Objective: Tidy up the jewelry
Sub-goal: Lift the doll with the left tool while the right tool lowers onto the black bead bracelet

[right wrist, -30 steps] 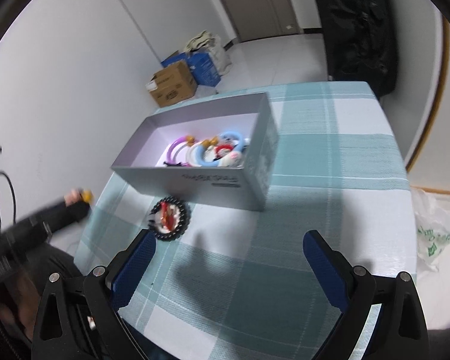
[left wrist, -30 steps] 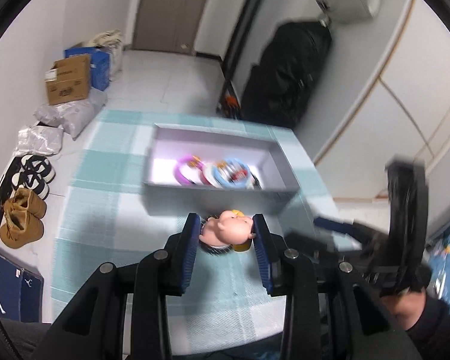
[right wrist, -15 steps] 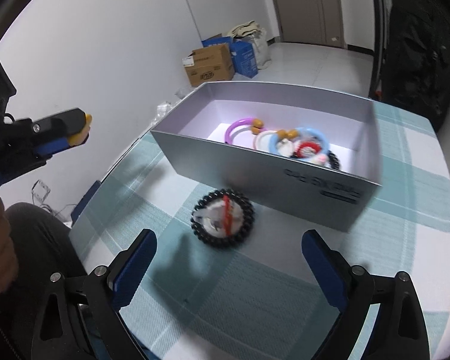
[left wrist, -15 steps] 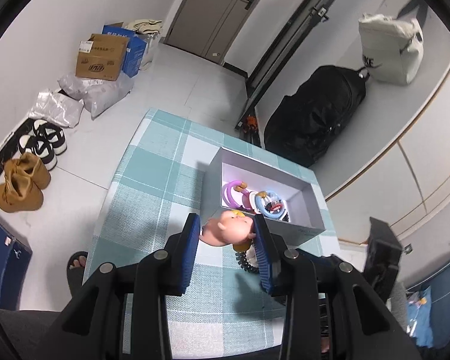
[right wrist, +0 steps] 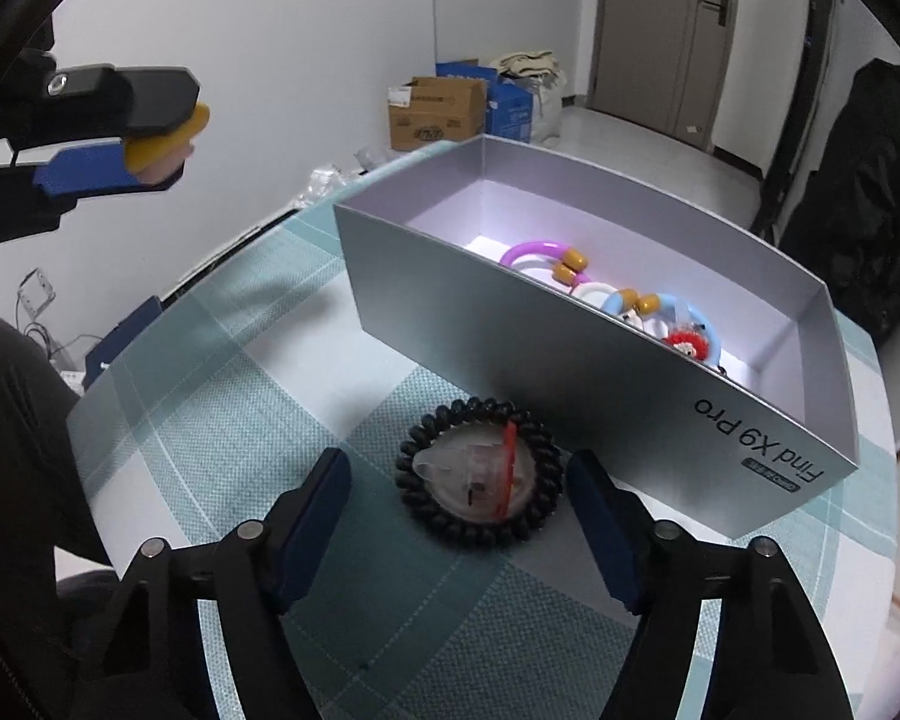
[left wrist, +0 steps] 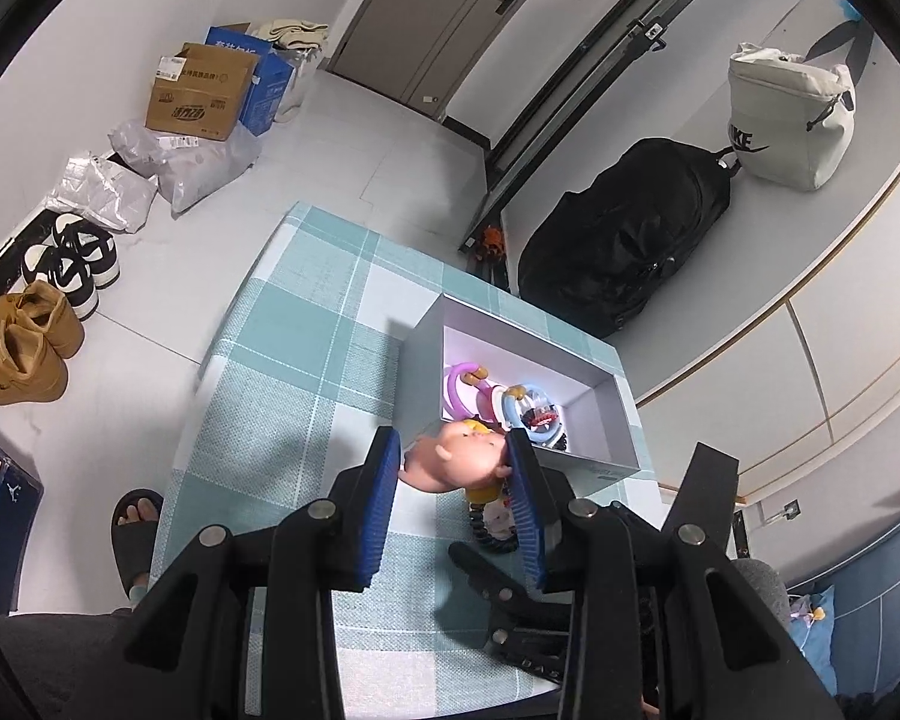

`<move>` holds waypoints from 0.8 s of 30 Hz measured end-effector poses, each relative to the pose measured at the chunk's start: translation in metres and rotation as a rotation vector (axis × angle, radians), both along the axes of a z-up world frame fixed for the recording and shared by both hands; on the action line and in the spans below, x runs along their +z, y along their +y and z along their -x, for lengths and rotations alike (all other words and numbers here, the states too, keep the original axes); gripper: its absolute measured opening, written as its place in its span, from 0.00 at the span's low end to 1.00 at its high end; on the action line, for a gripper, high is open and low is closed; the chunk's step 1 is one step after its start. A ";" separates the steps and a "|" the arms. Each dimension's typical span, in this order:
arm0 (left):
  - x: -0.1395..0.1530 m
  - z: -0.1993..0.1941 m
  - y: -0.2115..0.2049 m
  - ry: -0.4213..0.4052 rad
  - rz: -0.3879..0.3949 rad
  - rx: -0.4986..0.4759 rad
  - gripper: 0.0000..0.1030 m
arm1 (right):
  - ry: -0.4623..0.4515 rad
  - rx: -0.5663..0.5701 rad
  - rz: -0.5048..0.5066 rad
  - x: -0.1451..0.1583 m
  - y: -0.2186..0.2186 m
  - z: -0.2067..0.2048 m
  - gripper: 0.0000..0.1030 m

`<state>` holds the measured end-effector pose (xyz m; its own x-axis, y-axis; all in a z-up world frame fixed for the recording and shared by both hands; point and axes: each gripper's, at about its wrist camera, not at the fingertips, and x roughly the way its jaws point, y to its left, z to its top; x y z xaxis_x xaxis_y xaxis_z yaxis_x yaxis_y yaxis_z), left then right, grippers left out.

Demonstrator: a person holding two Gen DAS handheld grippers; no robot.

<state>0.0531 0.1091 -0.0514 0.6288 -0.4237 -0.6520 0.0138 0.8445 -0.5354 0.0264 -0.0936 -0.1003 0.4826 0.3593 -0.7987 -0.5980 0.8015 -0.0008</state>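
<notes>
Both wrist views toward box (left wrist: 606,414)

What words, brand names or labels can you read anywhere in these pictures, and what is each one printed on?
"Find X9 Pro": on the near outer wall of the grey box, reading upside down in the right wrist view.
"NIKE", with a swoosh: on the cream bag hanging on the wall.
Small badge beside "Find X9 Pro": too small to read.
Brown cardboard carton: blue logo and white label, blurred, unreadable.
Blue carton: white characters, unreadable.

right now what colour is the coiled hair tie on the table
Black coiled hair tie; clearest in the right wrist view.
</notes>
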 end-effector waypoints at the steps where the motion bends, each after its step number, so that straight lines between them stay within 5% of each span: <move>1: 0.000 0.000 0.001 0.000 0.008 0.003 0.29 | -0.003 -0.003 0.003 0.000 0.000 -0.001 0.58; 10: 0.001 -0.004 -0.007 0.002 -0.002 -0.015 0.29 | -0.003 -0.004 -0.019 0.002 -0.006 -0.004 0.44; 24: -0.002 -0.004 -0.009 0.010 -0.013 -0.012 0.29 | 0.056 -0.021 -0.201 0.027 -0.032 -0.004 0.43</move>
